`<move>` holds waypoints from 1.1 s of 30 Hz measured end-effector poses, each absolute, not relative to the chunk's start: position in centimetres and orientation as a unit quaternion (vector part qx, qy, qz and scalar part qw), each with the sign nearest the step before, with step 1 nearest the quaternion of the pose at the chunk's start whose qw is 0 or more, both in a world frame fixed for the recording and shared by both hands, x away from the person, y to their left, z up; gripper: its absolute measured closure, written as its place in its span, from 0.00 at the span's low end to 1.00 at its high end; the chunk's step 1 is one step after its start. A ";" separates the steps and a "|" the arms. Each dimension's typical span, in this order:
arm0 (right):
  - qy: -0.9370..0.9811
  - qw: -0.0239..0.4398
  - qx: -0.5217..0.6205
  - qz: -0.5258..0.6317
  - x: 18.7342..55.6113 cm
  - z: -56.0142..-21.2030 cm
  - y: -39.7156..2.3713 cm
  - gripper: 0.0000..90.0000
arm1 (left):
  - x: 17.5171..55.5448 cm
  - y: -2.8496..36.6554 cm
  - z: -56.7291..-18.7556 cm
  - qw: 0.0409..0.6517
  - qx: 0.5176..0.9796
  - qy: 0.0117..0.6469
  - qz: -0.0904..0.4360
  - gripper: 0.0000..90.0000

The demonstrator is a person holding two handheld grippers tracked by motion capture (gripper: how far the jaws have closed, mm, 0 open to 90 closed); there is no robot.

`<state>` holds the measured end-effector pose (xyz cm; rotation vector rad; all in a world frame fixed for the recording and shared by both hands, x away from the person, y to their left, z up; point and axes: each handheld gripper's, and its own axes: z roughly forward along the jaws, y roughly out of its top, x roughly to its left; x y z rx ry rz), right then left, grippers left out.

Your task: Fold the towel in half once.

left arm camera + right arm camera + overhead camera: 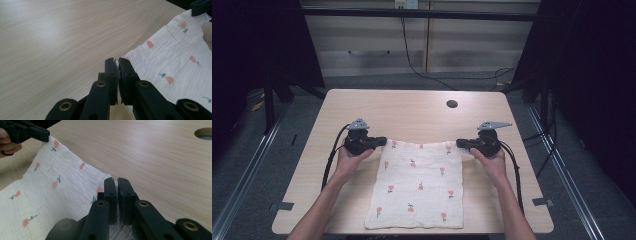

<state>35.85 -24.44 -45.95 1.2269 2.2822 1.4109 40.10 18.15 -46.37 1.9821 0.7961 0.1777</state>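
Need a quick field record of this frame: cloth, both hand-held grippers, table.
cloth: white cloth with small red flower print, spread on the table, near edge at the table's front edge
left hand-held gripper: left hand-held gripper shut on the cloth's far left corner
right hand-held gripper: right hand-held gripper shut on the cloth's far right corner
cloth far edge: sags slightly between the two corners
table: light wood table, round hole near the far edge
hands: one hand on each gripper, forearms in from the near side
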 end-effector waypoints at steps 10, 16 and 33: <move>0.754 0.117 0.403 0.505 35.1 -43.5 -24.7 0.96 | 39.5 18.2 -44.4 0.508 0.799 0.312 0.081 0.96; 0.752 0.132 0.395 0.512 34.4 -41.9 -24.5 0.96 | 39.2 18.4 -43.6 0.517 0.792 0.314 0.089 0.96; 0.743 0.157 0.387 0.523 36.6 -37.0 -25.1 0.96 | 40.4 17.5 -38.7 0.536 0.776 0.305 0.133 0.96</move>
